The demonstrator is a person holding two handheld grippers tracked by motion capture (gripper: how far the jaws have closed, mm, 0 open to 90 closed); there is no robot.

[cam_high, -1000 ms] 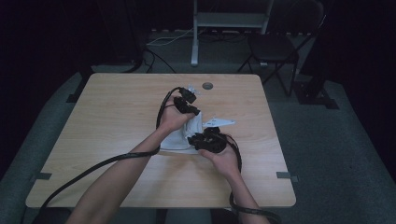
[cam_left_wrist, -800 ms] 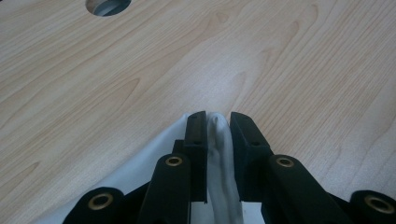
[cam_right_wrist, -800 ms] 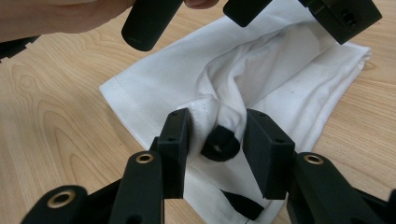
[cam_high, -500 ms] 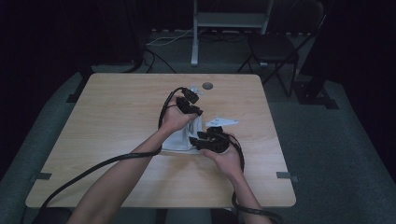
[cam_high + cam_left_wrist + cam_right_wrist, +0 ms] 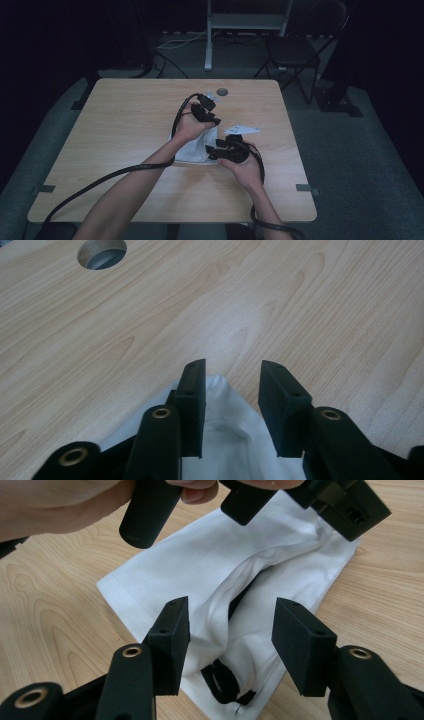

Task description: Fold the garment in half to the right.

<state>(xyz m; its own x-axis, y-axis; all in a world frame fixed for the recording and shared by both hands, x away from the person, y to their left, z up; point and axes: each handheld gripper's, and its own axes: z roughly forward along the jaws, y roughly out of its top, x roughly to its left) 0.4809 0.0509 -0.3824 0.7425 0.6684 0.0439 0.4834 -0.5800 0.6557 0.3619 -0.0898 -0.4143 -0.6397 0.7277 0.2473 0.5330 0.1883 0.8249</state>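
Observation:
A folded white cloth lies on the wooden table, and both hands are over it. At its far end, my left gripper has just been opening its jaws. A raised peak of the cloth now stands loose between its pads. My right gripper, at the cloth's near right edge, has also just been opening. Its jaws stand apart above the cloth, where a fold gapes over a black band. The left gripper and its hand show beyond.
A round hole sits in the table near its far edge, also seen from the left gripper. Cables trail from both grippers toward the near edge. A chair and a metal stand are on the floor behind the table.

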